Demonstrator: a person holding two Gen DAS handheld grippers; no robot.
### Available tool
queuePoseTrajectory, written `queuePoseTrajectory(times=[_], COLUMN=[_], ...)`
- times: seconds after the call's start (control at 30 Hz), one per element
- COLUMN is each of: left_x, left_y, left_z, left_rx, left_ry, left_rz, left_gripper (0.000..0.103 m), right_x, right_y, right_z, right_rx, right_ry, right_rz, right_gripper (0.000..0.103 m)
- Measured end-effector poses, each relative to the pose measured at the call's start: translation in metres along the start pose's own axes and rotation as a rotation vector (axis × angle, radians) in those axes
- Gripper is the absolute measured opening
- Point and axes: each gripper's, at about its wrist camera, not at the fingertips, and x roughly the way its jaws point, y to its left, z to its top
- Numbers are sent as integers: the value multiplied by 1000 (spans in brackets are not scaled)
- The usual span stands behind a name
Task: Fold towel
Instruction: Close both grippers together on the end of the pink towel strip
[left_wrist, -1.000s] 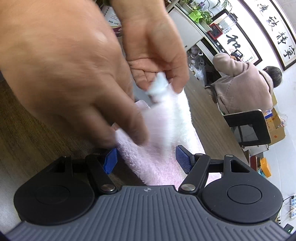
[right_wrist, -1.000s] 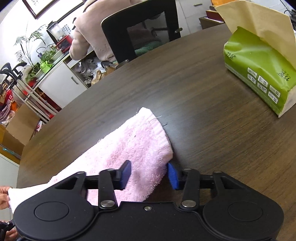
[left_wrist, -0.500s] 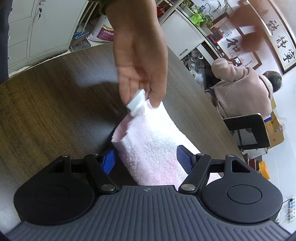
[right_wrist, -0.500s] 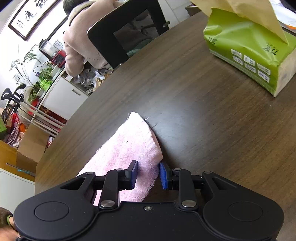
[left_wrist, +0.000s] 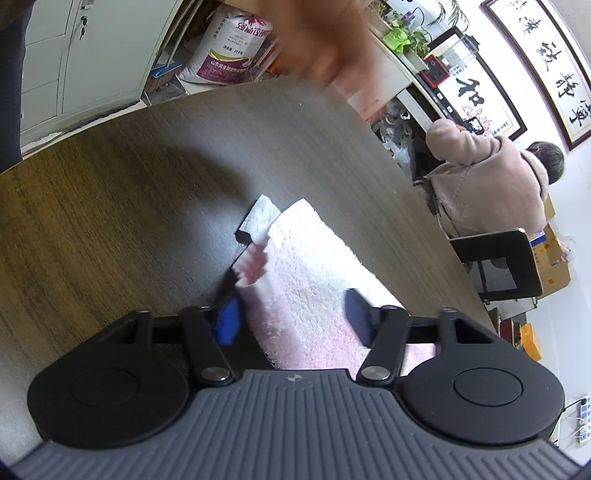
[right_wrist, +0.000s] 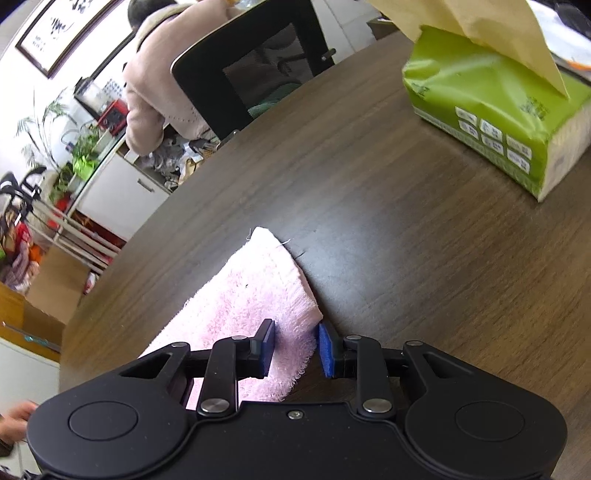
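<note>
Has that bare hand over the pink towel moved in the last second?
Yes. The hand has let go of the towel and risen toward the far edge of the table.

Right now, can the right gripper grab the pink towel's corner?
Probably yes. The right gripper already has the pink towel corner between its closing jaws, and nothing on the table blocks it. The green tissue pack sits far off.

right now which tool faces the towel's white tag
The left tool, white tag just ahead; the right tool sees only plain pink. Both tools' jaws are closing, towel between them.
</note>
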Motion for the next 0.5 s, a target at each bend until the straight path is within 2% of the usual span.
queuePoseTrajectory(times=[0.2,0.3,0.5], left_x=[1,0,-3], left_y=[2,1,-8], left_z=[0,0,1], left_rx=[2,14,63], left_ry=[20,19,5], left_rz=[19,31,50], left_gripper=[15,9,6], right_x=[2,2,1], right_y=[4,6,8], right_z=[0,0,-2], right_rx=[-21,-42,-58], right_ry=[2,0,-3], right_rz=[-9,-16,-23], right_gripper=[16,16,14])
